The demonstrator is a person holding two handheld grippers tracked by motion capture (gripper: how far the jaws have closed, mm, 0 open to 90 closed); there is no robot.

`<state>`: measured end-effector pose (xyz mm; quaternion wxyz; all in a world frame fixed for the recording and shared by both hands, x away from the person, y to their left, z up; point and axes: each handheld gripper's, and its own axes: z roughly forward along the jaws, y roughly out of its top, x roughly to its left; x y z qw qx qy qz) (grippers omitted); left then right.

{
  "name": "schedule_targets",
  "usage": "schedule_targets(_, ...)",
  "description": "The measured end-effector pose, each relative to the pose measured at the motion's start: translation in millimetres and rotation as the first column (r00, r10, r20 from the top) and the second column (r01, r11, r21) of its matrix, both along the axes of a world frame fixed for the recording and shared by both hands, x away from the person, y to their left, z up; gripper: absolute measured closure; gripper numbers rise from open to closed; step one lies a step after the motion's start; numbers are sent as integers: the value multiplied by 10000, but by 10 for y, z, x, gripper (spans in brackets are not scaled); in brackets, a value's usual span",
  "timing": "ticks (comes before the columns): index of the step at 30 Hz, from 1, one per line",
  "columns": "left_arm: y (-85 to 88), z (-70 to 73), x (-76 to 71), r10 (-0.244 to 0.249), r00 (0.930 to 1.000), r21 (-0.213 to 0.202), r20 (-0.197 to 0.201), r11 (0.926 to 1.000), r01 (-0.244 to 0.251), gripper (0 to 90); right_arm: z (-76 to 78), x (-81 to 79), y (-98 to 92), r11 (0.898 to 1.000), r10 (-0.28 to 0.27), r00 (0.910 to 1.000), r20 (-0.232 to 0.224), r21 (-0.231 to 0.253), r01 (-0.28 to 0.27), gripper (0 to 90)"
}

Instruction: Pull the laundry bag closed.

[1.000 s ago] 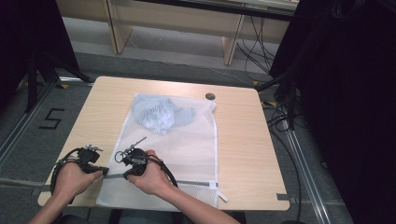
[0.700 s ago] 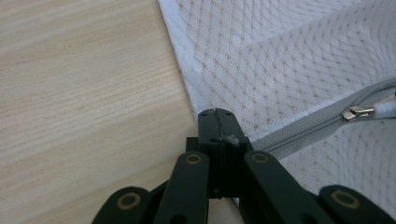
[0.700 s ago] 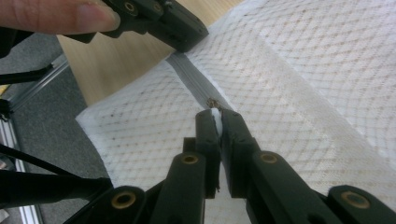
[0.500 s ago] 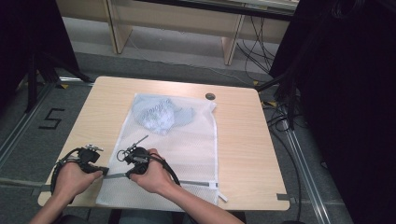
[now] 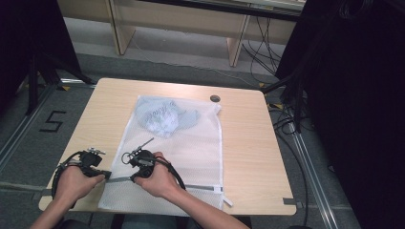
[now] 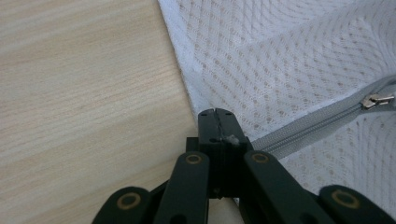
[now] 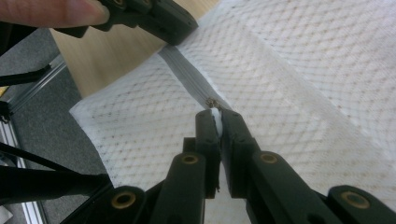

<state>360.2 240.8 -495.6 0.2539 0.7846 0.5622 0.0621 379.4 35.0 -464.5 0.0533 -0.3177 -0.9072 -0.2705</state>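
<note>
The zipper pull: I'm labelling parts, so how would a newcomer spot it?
On the wooden table lies a white mesh bag, crossed near the person by a grey zipper. The zipper pull is its small metal tab, the one shiny piece on the tape.

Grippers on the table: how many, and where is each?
2. The left gripper sits at the near left edge of the mesh laundry bag, shut on the zipper tape. The right gripper is beside it, pinching the zipper pull.

Grey floor (image 5: 57, 95) — wooden table (image 5: 248, 143).
</note>
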Motion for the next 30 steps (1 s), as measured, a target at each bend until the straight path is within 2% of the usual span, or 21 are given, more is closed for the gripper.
schedule_targets(3, -2, 0, 1, -9, 10000, 13, 10, 10000, 9, 897, -7, 3, -25, 10000, -28, 10000, -24, -33, 28, 870)
schedule_targets(4, -2, 0, 1, -8, 10000, 19, 2, 10000, 8, 897, 5, -7, -30, 9998, -198, 9996, -193, -40, 197, 870)
schedule_targets(5, -3, 0, 1, -1, 10000, 14, 6, 10000, 1, 897, 0, 7, -37, 10000, -42, 10000, -3, -7, 42, 870)
schedule_targets(6, -2, 10, 0, -29, 10000, 120, -76, 9999, 30, 897, 7, 5, -38, 10000, -60, 10000, -53, 21, 60, 870)
schedule_targets(9, -1, -2, -1, 18, 10000, -9, 27, 10000, -18, 897, 13, 6, -41, 10000, -19, 10000, -7, 19, 20, 870)
schedule_targets(14, -1, 0, 0, -2, 10000, 8, 4, 10000, 2, 897, -5, 12, -62, 9999, -106, 9999, -19, -13, 105, 870)
schedule_targets(15, -3, 10, 0, -11, 10000, 114, -72, 9999, 12, 897, -7, 11, -64, 9999, -133, 9999, 30, -45, 134, 870)
schedule_targets(18, 0, 0, 0, -2, 10000, 7, 3, 10000, 2, 897, 4, 5, -79, 9999, -119, 9999, -75, 61, 119, 870)
schedule_targets(19, -1, 0, 0, -5, 10000, 11, 8, 10000, 5, 897, 8, -1, -81, 9996, -277, 9995, -126, -6, 277, 870)
schedule_targets(20, -1, 0, 0, -7, 10000, 14, 8, 10000, 7, 897, 6, 8, -85, 9998, -170, 9999, 3, -51, 170, 870)
schedule_targets(25, 0, 3, 2, 20, 10000, -9, -22, 10000, -20, 897, 10, 5, -100, 9998, -174, 9998, -74, 94, 175, 870)
schedule_targets(27, -1, 4, 2, 12, 10000, 4, -34, 10000, -12, 897, 0, 9, -106, 9998, -199, 9998, -5, -1, 199, 870)
schedule_targets(29, 4, 17, 5, -50, 9998, 66, -202, 10000, 52, 897, 7, 4, -115, 9998, -210, 9998, -64, 26, 210, 870)
schedule_targets(30, 0, 2, 2, 28, 10000, -18, -18, 10000, -28, 897, 10, 1, -120, 9997, -256, 9997, -39, -10, 256, 870)
